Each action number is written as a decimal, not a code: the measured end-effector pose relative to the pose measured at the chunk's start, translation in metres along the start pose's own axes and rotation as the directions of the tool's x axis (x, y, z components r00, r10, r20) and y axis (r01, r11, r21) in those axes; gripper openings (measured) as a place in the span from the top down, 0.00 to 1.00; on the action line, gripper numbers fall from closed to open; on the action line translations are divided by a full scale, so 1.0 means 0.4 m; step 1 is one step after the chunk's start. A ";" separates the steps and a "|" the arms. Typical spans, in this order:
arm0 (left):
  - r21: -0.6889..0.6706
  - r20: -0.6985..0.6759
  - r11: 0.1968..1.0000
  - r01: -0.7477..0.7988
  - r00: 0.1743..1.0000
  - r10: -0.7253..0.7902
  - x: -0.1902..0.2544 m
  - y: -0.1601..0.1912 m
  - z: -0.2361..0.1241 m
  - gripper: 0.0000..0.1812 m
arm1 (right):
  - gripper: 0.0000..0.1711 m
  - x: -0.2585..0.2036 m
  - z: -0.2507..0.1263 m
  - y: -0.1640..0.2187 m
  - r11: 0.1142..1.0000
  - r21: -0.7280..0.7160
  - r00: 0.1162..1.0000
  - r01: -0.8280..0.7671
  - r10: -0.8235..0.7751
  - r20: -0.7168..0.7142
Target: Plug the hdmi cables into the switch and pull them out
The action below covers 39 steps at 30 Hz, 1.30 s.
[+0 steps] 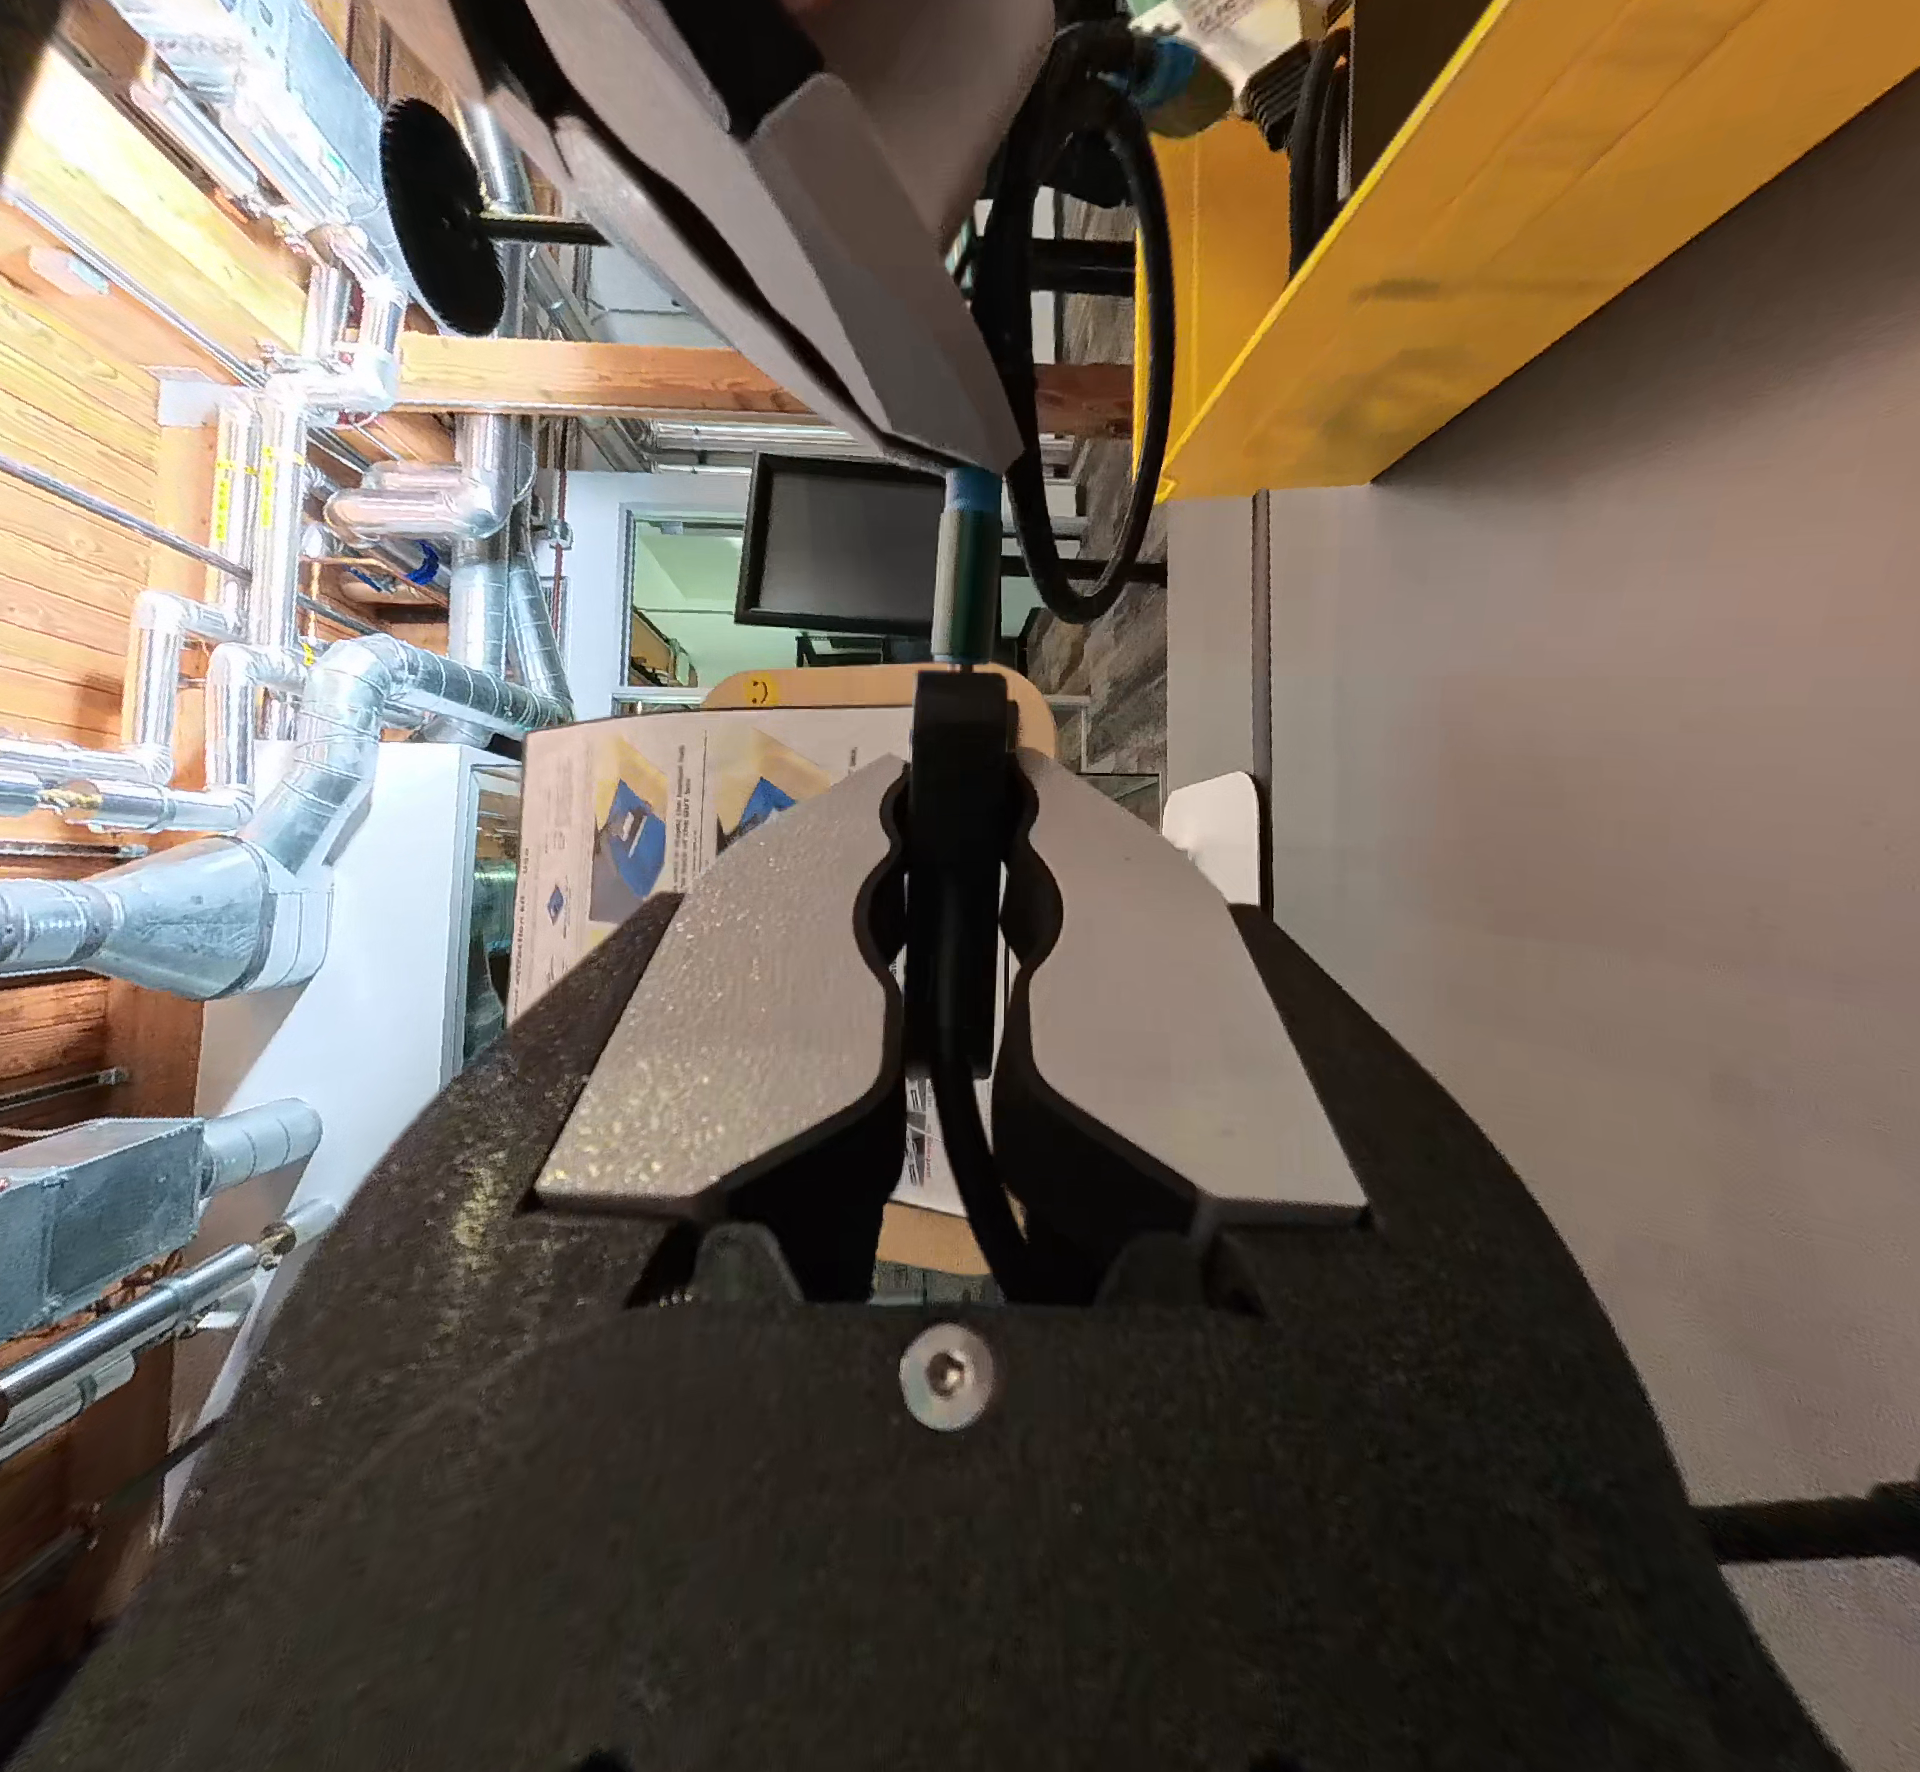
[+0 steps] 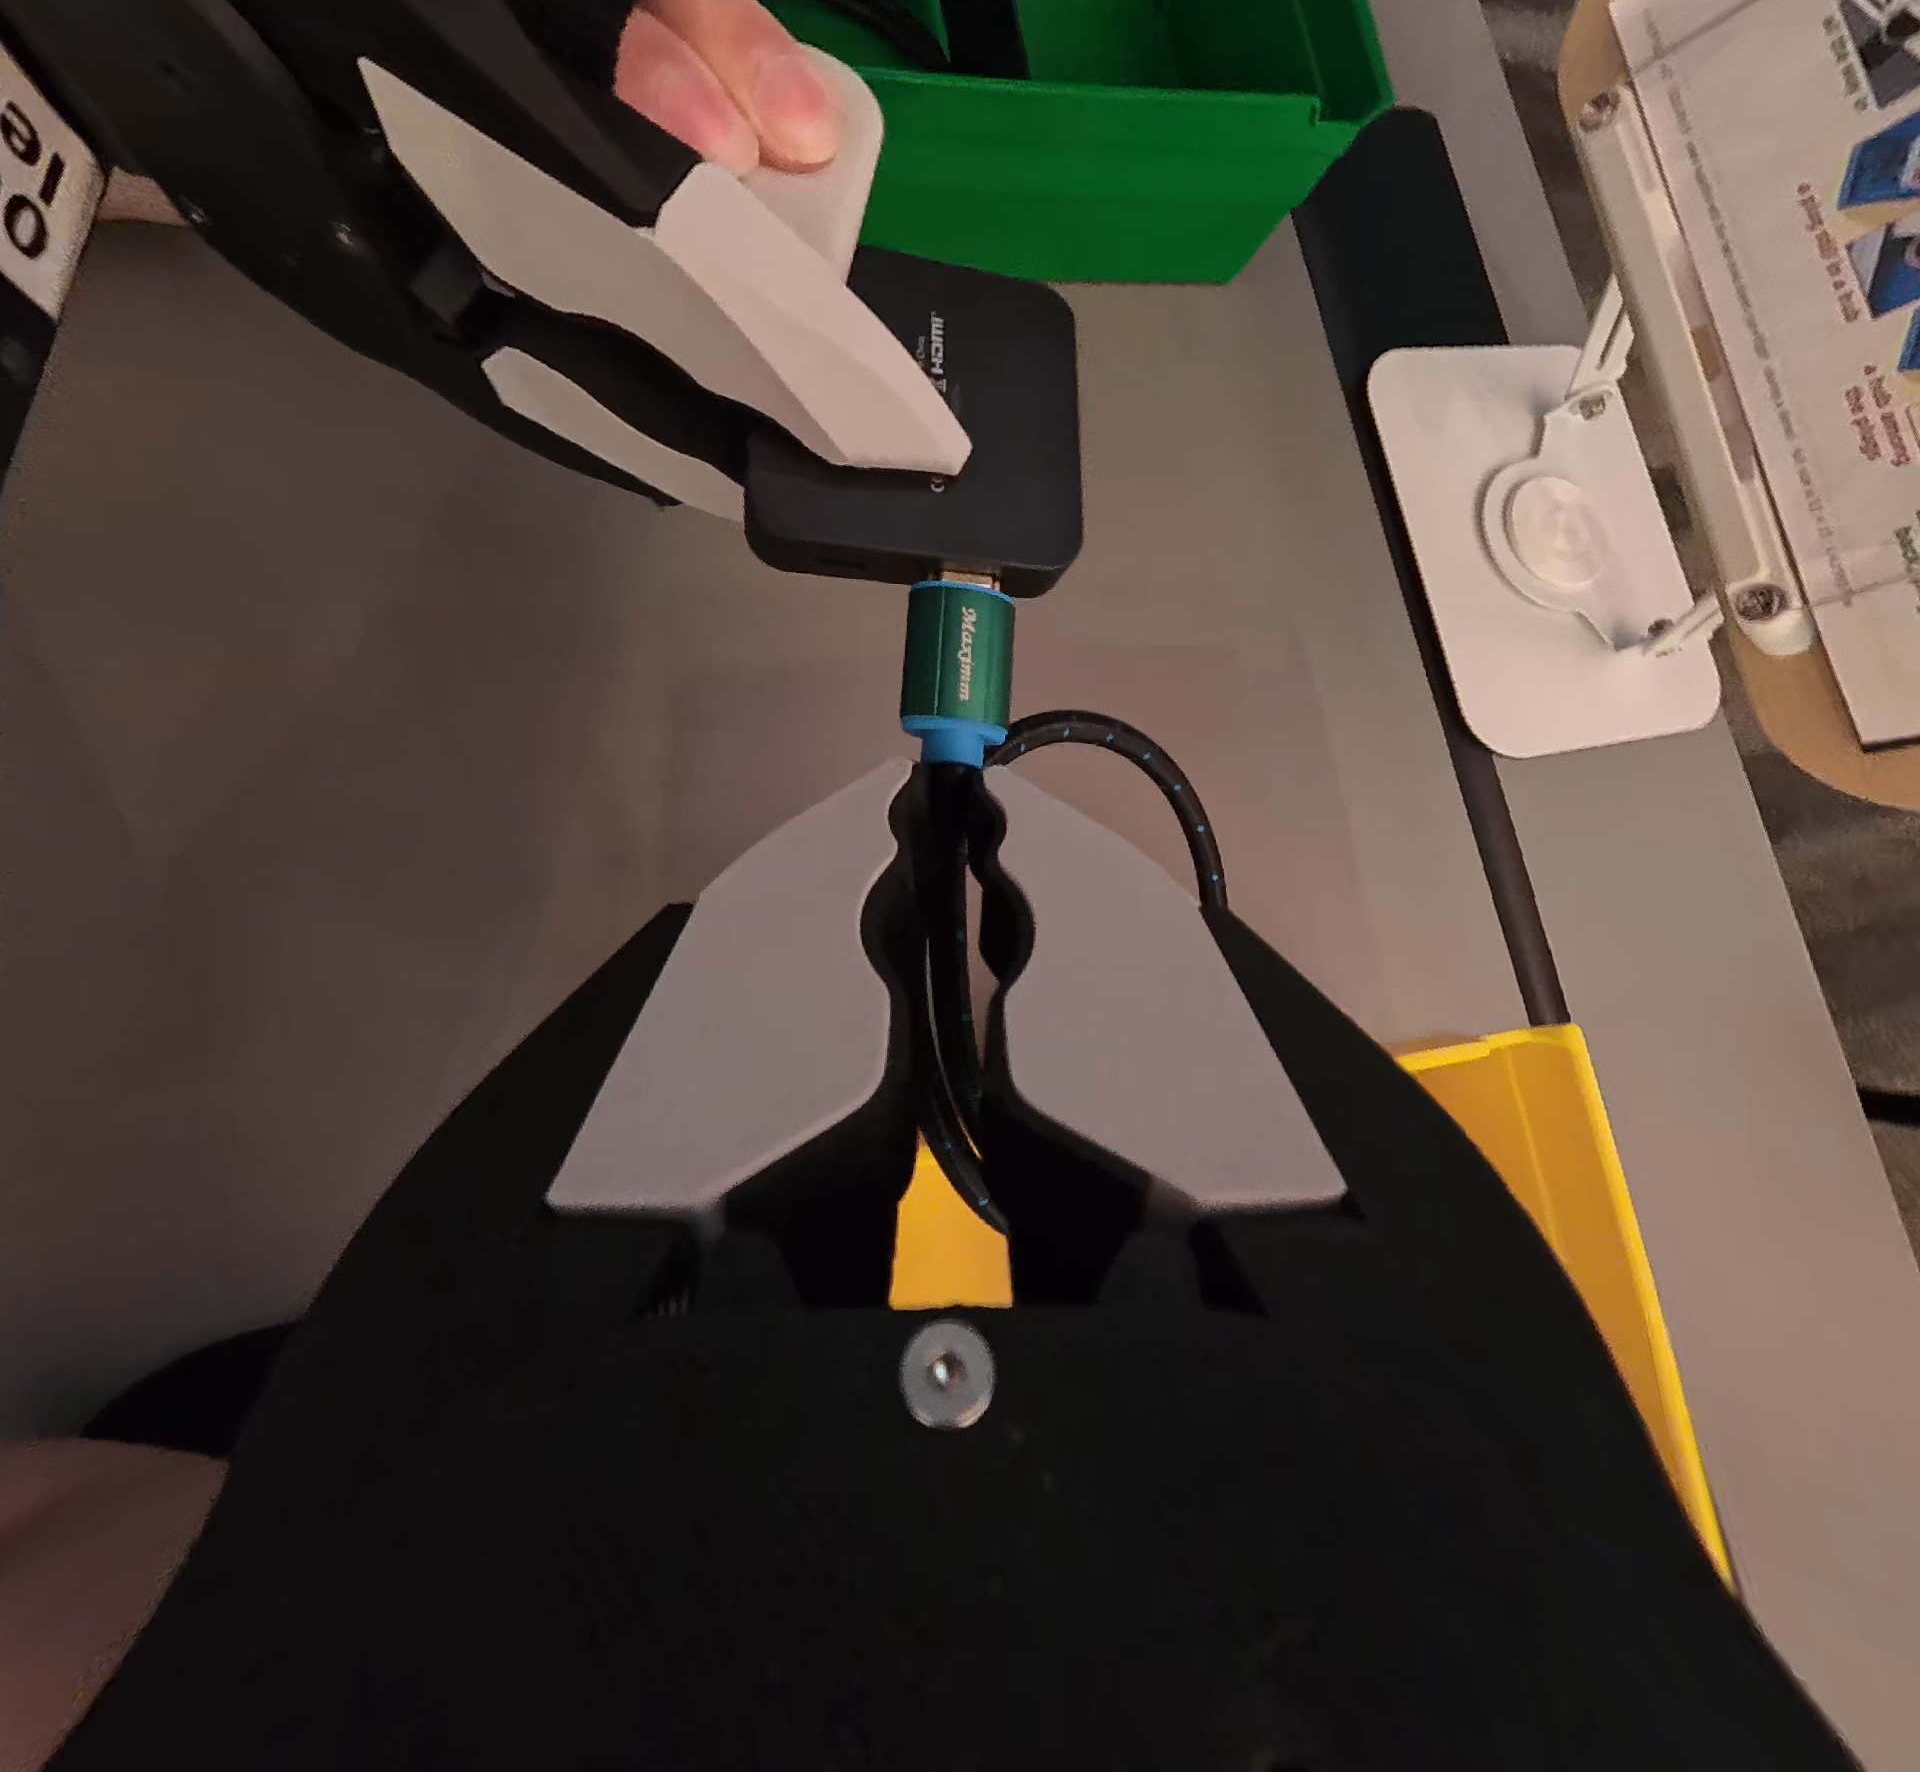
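Left hand-held gripper point(image 1: 954, 777) clamped on the black switch point(image 2: 966, 434), above the grey table point(image 2: 260, 683). Right hand-held gripper point(image 2: 940, 777) clenched on the braided cable point(image 2: 1143, 766) just behind the green HDMI plug point(image 2: 951, 657), plug seated in the switch's near edge. Green bin point(image 2: 1091, 164) beyond.

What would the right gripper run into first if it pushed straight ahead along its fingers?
The right gripper points at the green metal HDMI plug just past its fingertips; behind that, the flat black switch box, held by the left gripper.
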<state>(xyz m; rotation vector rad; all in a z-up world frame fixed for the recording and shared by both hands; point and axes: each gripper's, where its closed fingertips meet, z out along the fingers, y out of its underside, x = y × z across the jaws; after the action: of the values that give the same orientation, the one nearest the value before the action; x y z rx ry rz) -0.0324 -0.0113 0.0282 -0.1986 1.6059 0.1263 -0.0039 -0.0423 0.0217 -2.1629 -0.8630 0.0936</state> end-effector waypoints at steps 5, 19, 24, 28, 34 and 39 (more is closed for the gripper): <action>-0.053 -0.005 0.999 0.012 1.000 -0.013 -0.008 0.018 0.011 0.93 | 0.98 0.011 0.001 -0.008 0.999 0.040 1.000 -0.003 0.003 -0.004; -0.191 0.080 0.981 0.046 0.996 -0.031 -0.020 0.100 0.045 0.92 | 0.96 -0.005 0.030 -0.066 0.997 -0.059 0.982 -0.045 0.034 -0.186; -0.104 0.091 0.993 0.056 0.995 -0.046 -0.020 0.074 0.038 0.92 | 0.96 -0.021 0.013 -0.062 0.997 -0.076 0.985 -0.024 0.011 -0.173; -0.045 0.104 0.997 0.062 0.993 -0.057 -0.028 0.043 0.025 0.93 | 0.96 -0.043 -0.016 -0.070 0.999 -0.042 0.992 -0.023 0.017 -0.128; -0.042 0.142 0.999 0.033 0.989 -0.027 -0.033 0.039 0.018 0.93 | 0.96 -0.048 -0.017 -0.073 1.000 -0.025 0.994 0.005 -0.007 -0.106; -0.045 0.172 0.998 0.033 0.985 -0.025 -0.052 0.035 0.006 0.93 | 0.96 -0.052 -0.025 -0.086 1.000 0.023 0.997 0.014 -0.012 -0.080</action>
<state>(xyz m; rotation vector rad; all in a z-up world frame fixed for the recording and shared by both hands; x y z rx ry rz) -0.0322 0.0041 0.0482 -0.2417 1.4294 0.1548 -0.0357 -0.0459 0.0483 -2.1245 -0.8266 0.0108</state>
